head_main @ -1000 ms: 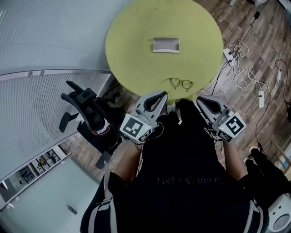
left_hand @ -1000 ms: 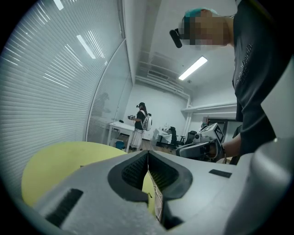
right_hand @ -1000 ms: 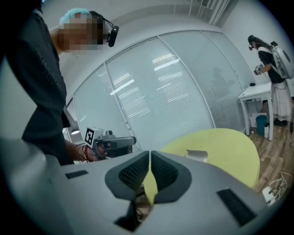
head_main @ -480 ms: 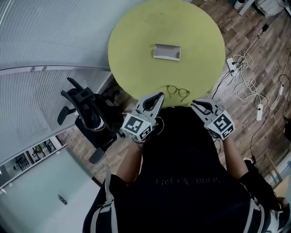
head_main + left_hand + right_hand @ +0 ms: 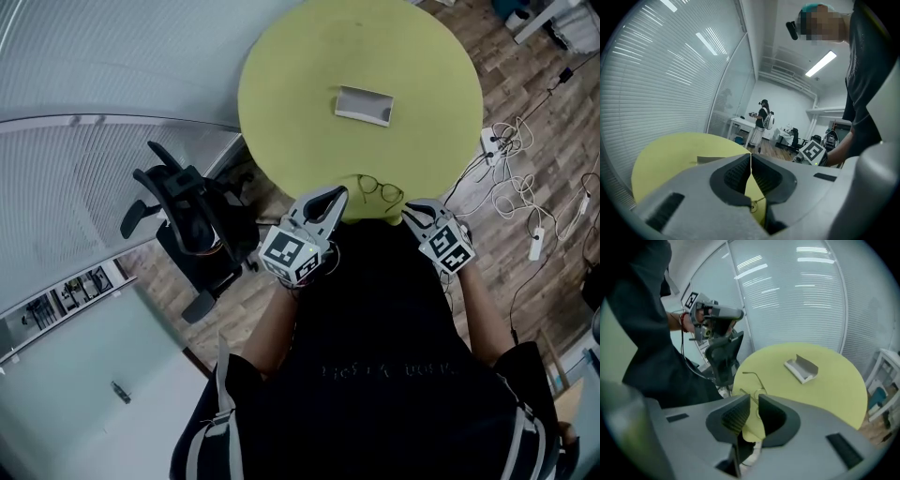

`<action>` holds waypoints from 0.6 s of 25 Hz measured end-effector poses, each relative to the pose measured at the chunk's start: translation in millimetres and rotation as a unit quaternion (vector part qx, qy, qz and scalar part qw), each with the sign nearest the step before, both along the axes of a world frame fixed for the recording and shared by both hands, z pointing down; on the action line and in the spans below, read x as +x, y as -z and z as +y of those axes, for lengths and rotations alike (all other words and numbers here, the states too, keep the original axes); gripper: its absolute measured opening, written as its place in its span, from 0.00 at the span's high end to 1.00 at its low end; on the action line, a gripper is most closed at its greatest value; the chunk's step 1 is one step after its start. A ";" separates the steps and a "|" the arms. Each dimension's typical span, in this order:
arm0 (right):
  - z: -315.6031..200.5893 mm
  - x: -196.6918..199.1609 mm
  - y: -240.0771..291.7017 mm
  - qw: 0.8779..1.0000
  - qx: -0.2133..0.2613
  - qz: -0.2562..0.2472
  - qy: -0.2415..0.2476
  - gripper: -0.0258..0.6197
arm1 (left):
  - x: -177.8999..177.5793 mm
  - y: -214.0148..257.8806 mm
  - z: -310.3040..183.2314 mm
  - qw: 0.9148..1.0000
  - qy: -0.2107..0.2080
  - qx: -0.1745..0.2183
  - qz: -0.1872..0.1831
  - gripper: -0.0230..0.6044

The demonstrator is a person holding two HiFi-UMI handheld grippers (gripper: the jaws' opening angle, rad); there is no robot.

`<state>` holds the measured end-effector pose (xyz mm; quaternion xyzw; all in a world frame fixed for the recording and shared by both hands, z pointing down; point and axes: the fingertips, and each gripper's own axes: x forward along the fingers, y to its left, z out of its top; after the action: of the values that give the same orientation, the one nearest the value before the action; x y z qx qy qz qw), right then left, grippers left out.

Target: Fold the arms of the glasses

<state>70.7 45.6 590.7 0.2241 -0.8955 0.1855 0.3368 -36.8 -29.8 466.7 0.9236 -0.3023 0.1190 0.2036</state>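
Observation:
The thin-rimmed glasses (image 5: 380, 190) lie with arms unfolded near the front edge of the round yellow table (image 5: 281, 94). My left gripper (image 5: 330, 200) is held just short of that edge, left of the glasses, jaws shut on nothing. My right gripper (image 5: 411, 208) hovers to the right of the glasses. In the right gripper view the gripper (image 5: 754, 404) shows a narrow gap between its pads, with a glasses arm (image 5: 754, 378) beyond it. In the left gripper view the gripper (image 5: 750, 161) has its pads touching, and a bit of the glasses (image 5: 753, 205) shows below.
A white open case (image 5: 364, 105) lies further back on the table, also seen in the right gripper view (image 5: 801, 368). A black office chair (image 5: 192, 230) stands left of the table. Cables and power strips (image 5: 525, 178) lie on the wood floor to the right. A glass wall with blinds curves behind.
Both grippers have moved forward toward the table's front edge and closer to the glasses. The glasses and case have not moved on the table.

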 end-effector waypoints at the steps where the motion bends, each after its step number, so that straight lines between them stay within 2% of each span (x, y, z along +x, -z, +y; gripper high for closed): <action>1: -0.7 -1.9 -5.8 1.000 0.001 0.016 0.014 0.91 | -1.2 -0.8 -0.5 1.000 -0.001 -0.001 0.002 0.93; 11: -0.3 -8.0 -45.1 0.995 -0.004 0.082 0.051 0.91 | -11.8 -7.2 -0.7 1.000 -0.002 -0.017 0.014 0.93; 15: 0.3 -9.9 -52.6 0.993 -0.003 0.104 0.057 0.91 | -14.3 -10.5 -0.2 1.000 -0.006 -0.016 0.006 0.93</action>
<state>60.8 46.0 643.3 0.1899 -0.8663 0.1442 0.4389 -51.0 -30.0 477.2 0.9226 -0.2941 0.1197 0.2191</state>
